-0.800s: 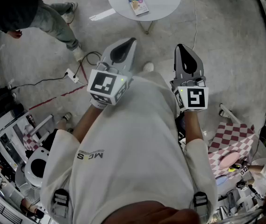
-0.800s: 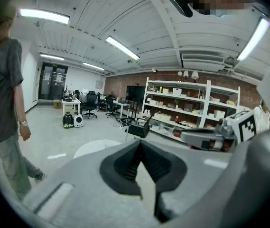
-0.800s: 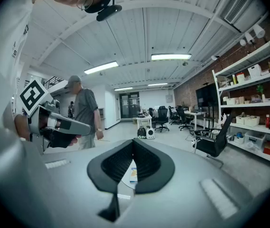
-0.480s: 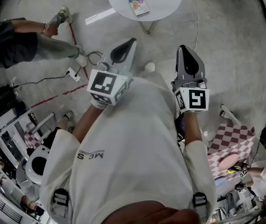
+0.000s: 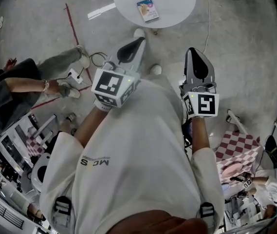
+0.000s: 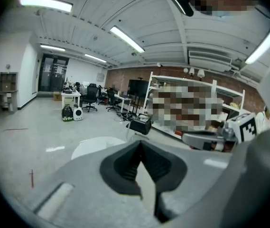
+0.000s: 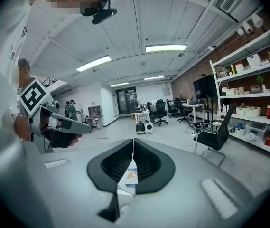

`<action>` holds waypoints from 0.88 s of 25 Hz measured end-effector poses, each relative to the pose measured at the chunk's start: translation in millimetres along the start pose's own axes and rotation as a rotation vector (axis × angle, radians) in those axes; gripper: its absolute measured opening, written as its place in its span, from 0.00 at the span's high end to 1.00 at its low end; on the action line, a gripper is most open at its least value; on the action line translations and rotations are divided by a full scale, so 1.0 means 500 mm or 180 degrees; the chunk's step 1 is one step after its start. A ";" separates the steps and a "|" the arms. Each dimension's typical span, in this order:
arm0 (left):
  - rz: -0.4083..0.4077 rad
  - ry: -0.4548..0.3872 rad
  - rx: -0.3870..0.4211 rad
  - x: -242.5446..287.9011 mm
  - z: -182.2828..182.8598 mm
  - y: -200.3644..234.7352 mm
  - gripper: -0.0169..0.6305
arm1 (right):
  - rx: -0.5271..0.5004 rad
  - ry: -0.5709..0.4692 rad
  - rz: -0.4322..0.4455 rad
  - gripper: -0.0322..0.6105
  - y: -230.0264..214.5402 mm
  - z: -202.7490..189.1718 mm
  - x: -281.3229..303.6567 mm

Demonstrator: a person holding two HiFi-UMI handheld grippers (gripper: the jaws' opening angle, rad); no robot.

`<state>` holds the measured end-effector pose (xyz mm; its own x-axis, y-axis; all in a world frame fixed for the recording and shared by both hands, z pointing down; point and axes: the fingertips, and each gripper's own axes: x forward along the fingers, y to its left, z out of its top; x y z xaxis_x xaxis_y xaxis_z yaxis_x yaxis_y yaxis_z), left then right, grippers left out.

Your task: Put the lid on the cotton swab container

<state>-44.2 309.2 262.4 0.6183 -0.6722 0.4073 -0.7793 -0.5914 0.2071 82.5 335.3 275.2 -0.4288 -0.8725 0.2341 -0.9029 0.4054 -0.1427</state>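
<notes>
Seen from above: a loose cream short-sleeved T-shirt with a dark logo print across its front. Below the print, at either side, dark straps with buckles cross the shoulders. Above the print, the left gripper and, further to the picture's right, the right gripper have pale grey moulded shells and black ribbed pads. Each carries a white cube printed with black square markers.
</notes>
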 end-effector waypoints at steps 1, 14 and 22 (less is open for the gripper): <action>-0.0017 0.0006 -0.0015 0.021 0.012 0.024 0.97 | -0.0011 0.0025 -0.0003 0.96 -0.007 0.007 0.030; -0.0373 0.0170 -0.0049 0.276 0.205 0.396 0.97 | -0.0070 0.0262 -0.0186 0.96 -0.080 0.147 0.479; -0.0643 0.0351 -0.0040 0.415 0.224 0.520 0.97 | -0.0192 0.0448 -0.0197 0.96 -0.124 0.171 0.673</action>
<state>-107.2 -34.1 301.0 0.7476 -0.4875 0.4511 -0.6425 -0.7029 0.3052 -3.3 -6.6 280.4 -0.3684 -0.8512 0.3738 -0.9261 0.3714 -0.0670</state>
